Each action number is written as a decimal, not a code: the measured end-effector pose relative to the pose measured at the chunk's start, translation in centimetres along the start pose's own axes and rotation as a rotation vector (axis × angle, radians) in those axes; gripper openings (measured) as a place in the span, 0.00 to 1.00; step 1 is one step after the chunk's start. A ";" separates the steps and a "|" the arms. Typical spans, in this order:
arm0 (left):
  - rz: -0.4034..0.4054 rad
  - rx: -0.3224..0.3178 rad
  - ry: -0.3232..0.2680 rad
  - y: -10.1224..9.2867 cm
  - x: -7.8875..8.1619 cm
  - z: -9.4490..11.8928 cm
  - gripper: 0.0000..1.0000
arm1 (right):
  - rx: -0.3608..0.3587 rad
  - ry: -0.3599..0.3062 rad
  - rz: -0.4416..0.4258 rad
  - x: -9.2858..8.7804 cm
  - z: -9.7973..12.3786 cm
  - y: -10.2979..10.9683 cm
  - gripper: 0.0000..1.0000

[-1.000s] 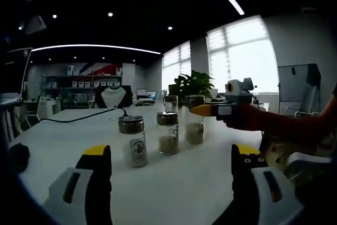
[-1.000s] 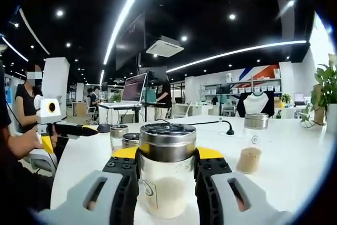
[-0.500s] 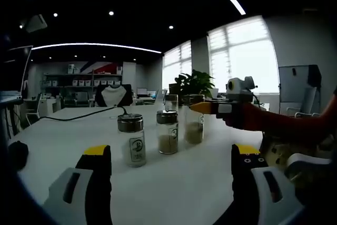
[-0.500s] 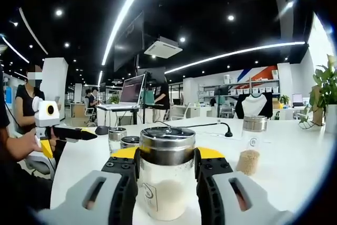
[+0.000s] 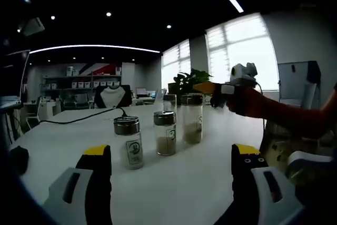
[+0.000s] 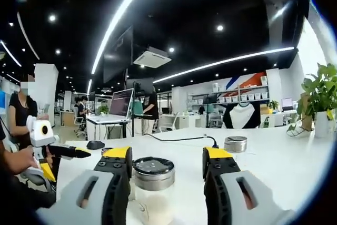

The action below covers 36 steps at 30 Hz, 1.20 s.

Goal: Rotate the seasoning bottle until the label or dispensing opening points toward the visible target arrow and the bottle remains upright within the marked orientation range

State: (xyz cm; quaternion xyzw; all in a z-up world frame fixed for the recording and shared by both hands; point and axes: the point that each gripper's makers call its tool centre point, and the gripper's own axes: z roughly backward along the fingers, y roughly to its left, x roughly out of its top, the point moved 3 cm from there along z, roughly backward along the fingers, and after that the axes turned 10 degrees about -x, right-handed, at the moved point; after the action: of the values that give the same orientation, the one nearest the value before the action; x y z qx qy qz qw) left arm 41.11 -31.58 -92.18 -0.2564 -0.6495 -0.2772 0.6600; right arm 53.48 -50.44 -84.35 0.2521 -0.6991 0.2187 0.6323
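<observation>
1. Looking along the left tongs (image 5: 171, 164) in the left gripper view, the two yellow-tipped jaws stand wide apart with nothing between them, low over the white worktop (image 5: 174, 183). Three metal-capped seasoning bottles stand upright in a row beyond the jaws: the nearest (image 5: 129, 142) with a printed label, a middle one (image 5: 165, 133), and the farthest bottle (image 5: 192, 118), each partly filled with pale powder. The right tongs (image 5: 204, 87) enter from the right, held by a person's hand (image 5: 243, 101), their orange tip just above and beside the farthest bottle's cap. A black cable (image 5: 79, 118) runs across the worktop, and a potted plant (image 5: 190, 81) stands behind the bottles by the windows.

2. In the right gripper view, the right tongs (image 6: 167, 163) are spread, jaws clear of the seasoning bottle (image 6: 153, 188), which stands upright on the worktop (image 6: 274, 167) between them, its silver cap below the jaw tips. Another capped bottle (image 6: 235, 144) stands farther right. At left, the left tongs (image 6: 81, 152) appear, held by a hand (image 6: 21, 157).
</observation>
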 end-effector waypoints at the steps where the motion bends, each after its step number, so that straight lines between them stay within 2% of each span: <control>1: -0.011 -0.004 0.014 0.0 -0.1 0.0 1.00 | -0.019 0.010 0.014 0.1 -0.2 -0.5 0.53; 5: -0.022 -0.002 0.031 0.0 -0.2 -0.1 1.00 | -0.100 0.060 0.069 -0.2 -1.1 -2.4 0.52; 8: -0.021 -0.009 0.028 -0.1 -0.1 -0.2 1.00 | -0.142 0.066 0.053 -0.3 -1.8 -3.9 0.51; 16: -0.027 -0.022 0.029 -0.2 0.2 -0.3 1.00 | -0.199 0.106 0.048 -1.4 -3.4 -6.2 0.50; 21: -0.021 -0.021 0.025 -0.1 0.2 -0.4 1.00 | -0.207 0.122 0.043 -2.3 -4.4 -7.1 0.49; 29: -0.025 -0.031 0.029 -0.2 0.1 -0.7 1.00 | -0.297 0.131 0.119 -3.3 -6.2 -9.1 0.49; 34: -0.026 -0.034 0.034 -0.3 0.0 -0.8 1.00 | -0.370 0.153 0.122 -4.7 -7.6 -10.8 0.45; 36: -0.026 -0.035 0.037 -0.3 -0.1 -0.7 1.00 | -0.370 0.147 0.148 -5.0 -8.0 -10.9 0.46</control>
State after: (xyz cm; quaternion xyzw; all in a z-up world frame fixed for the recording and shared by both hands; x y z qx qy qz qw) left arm 41.38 -32.30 -92.35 -0.2541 -0.6355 -0.3017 0.6637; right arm 66.92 -53.55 -88.60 0.0628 -0.6959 0.1501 0.6994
